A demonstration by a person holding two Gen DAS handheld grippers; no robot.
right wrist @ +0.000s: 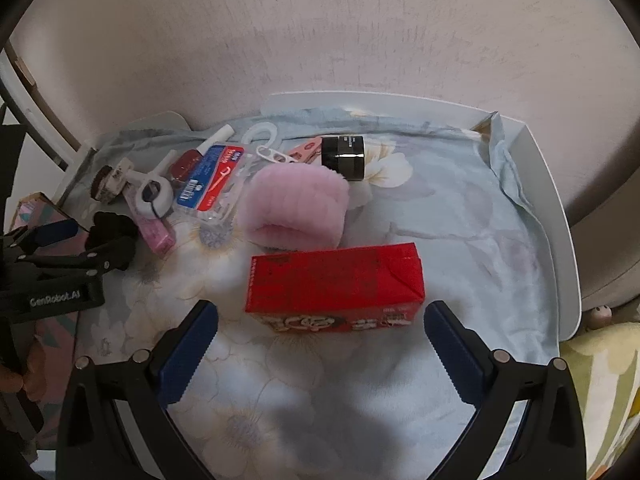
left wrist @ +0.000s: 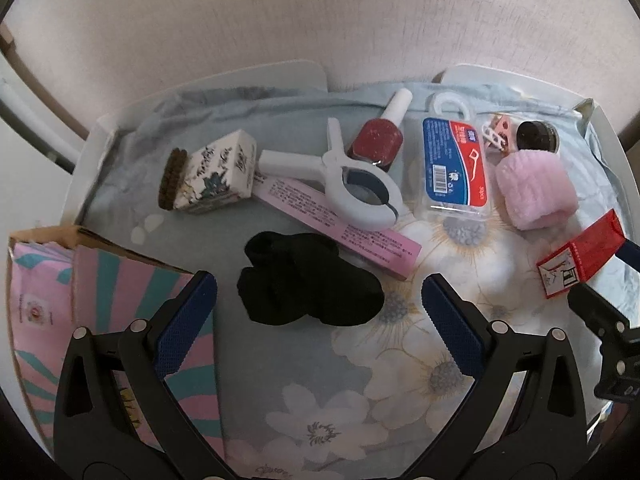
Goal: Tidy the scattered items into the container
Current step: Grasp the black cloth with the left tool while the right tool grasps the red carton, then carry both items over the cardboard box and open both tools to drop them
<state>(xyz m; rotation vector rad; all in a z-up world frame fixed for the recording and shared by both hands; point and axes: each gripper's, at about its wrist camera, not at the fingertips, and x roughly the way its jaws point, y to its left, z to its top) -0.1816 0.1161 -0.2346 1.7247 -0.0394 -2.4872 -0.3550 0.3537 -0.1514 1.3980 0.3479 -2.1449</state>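
Note:
My left gripper [left wrist: 320,312] is open, its blue pads either side of a black sock [left wrist: 308,280] lying on the floral cloth. My right gripper [right wrist: 320,332] is open, with a red carton [right wrist: 334,286] lying just beyond its fingertips; the carton also shows in the left wrist view [left wrist: 580,258]. A pink and teal cardboard box [left wrist: 100,312], the container, stands open at the left. Scattered beyond are a pink fluffy roll [right wrist: 296,208], a black jar [right wrist: 343,156], a floss pick case [left wrist: 454,166], a white clamp [left wrist: 352,184], a red nail polish bottle [left wrist: 376,140], a pink flat box [left wrist: 340,228] and a patterned small box [left wrist: 220,172].
A white raised rim [right wrist: 560,208] borders the cloth-covered surface at the back and right. A pale wall stands behind. My left gripper shows at the left of the right wrist view [right wrist: 84,248]. A yellow-green cloth [right wrist: 600,380] lies beyond the right rim.

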